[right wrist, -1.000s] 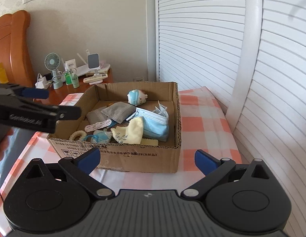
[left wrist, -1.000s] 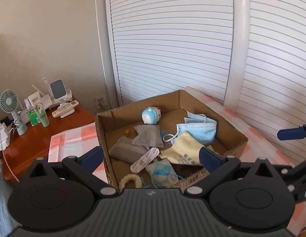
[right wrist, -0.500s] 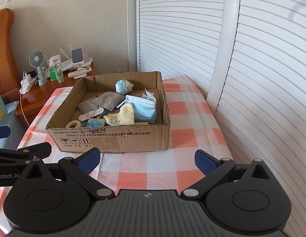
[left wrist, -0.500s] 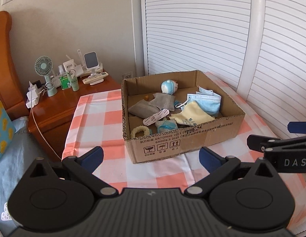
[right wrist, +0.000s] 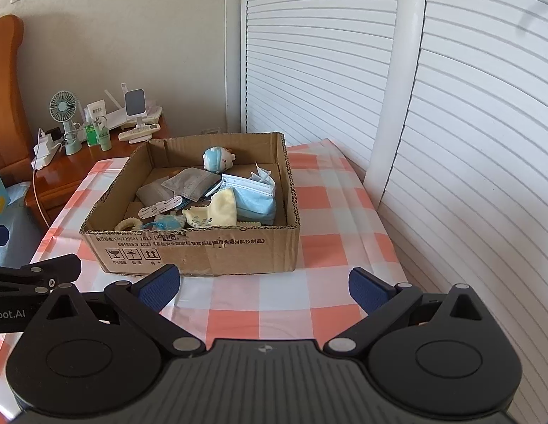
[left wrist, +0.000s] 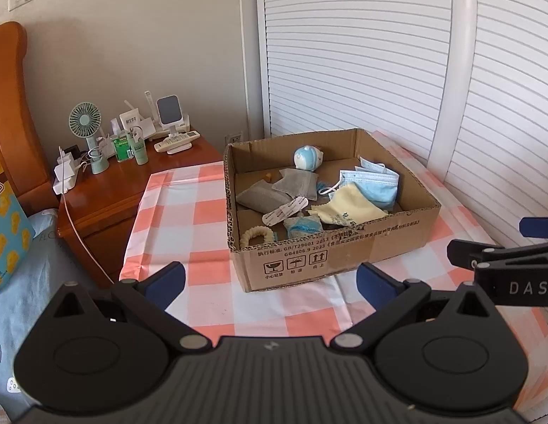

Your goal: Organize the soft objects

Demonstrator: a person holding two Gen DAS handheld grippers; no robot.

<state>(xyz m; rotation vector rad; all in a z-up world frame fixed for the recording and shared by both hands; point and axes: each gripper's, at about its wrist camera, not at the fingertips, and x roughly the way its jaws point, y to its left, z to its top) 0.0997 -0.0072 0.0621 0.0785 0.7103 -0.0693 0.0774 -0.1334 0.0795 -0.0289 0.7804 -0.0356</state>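
Observation:
An open cardboard box [left wrist: 344, 251] [right wrist: 203, 251] stands on the checked tablecloth. In it lie a blue face mask [left wrist: 374, 185] [right wrist: 252, 198], a yellow cloth [left wrist: 348, 208] [right wrist: 221, 210], grey pouches [left wrist: 263, 196] [right wrist: 189, 182], a round blue plush toy [left wrist: 307, 158] [right wrist: 217, 158], a cream scrunchie [left wrist: 258, 235] [right wrist: 129, 225] and a small blue pouch [left wrist: 304, 226]. My left gripper [left wrist: 270, 281] is open and empty, in front of the box. My right gripper [right wrist: 263, 284] is open and empty, also in front of the box.
A wooden nightstand [left wrist: 108, 183] left of the table carries a small fan [left wrist: 85, 123], bottles, a remote and chargers. White louvred doors [left wrist: 362, 53] stand behind and to the right. A bed with blue bedding [left wrist: 26, 265] lies at left.
Both grippers have pulled back from the box and away from it; the box now looks smaller and sits farther off. Both stay open and empty.

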